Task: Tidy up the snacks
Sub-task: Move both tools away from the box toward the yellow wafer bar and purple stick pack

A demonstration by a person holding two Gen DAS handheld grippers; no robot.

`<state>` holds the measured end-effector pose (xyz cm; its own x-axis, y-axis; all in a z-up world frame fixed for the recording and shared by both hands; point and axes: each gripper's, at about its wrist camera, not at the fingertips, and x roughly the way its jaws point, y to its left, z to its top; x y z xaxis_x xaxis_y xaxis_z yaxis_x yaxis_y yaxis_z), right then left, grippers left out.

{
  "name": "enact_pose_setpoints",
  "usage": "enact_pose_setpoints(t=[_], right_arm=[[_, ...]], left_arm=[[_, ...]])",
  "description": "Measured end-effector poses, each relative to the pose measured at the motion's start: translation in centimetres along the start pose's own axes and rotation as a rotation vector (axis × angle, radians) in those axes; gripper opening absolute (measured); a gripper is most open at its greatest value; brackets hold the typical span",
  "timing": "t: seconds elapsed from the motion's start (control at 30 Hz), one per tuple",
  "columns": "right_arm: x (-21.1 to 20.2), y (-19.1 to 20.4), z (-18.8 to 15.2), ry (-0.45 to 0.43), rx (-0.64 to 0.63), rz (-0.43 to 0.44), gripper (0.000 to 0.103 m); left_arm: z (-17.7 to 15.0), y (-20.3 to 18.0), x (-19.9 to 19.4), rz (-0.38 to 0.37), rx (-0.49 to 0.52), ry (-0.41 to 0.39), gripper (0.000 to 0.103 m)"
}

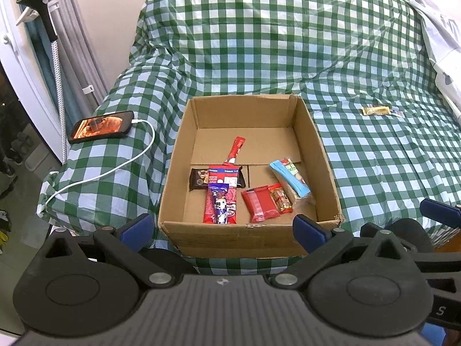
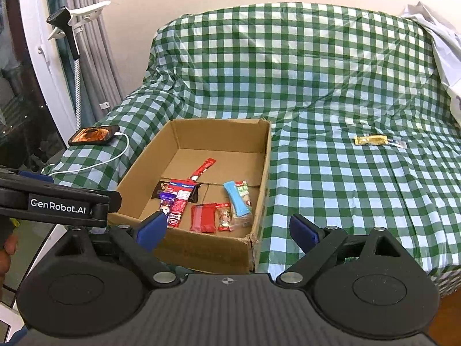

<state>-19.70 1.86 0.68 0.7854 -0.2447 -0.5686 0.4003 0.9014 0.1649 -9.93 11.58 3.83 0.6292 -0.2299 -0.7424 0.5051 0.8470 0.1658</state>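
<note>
Both jaws wide open, empty, near cardboard box (image 1: 325,155) of snacks (image 1: 260,203)

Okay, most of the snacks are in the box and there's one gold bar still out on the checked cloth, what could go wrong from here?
1. The gold snack bar lies far out on the green checked cloth, well beyond the right gripper, whose jaws stand open and empty. A long reach may give a poor grip.
2. A small clear wrapper lies right beside it and may get pinched along.
3. The cardboard box has a torn near corner, so a bump could split it further.
</note>
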Motion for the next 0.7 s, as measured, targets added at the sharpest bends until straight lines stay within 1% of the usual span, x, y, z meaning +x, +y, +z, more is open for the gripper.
enact_pose_setpoints(t=[0.27, 0.43, 0.57, 0.7], right_arm=[[1.6, -1.6, -0.1, 0.039, 0.033, 0.0, 0.093], [2.7, -3.2, -0.1, 0.061, 0.07, -0.006, 0.093], [3.4, -5.0, 0.0, 0.075, 0.112, -0.022, 0.093], [4.1, -7.4, 0.3, 0.079, 0.159, -0.057, 0.093]], left_arm=[[0.6, -1.4, 2.0, 0.002, 0.026, 0.042, 0.103], [1.4, -3.0, 3.5, 0.004, 0.061, 0.073, 0.103], [2.4, -4.8, 4.9, -0.017, 0.096, 0.107, 0.103], [3.8, -6.8, 6.6, -0.039, 0.116, 0.14, 0.103]])
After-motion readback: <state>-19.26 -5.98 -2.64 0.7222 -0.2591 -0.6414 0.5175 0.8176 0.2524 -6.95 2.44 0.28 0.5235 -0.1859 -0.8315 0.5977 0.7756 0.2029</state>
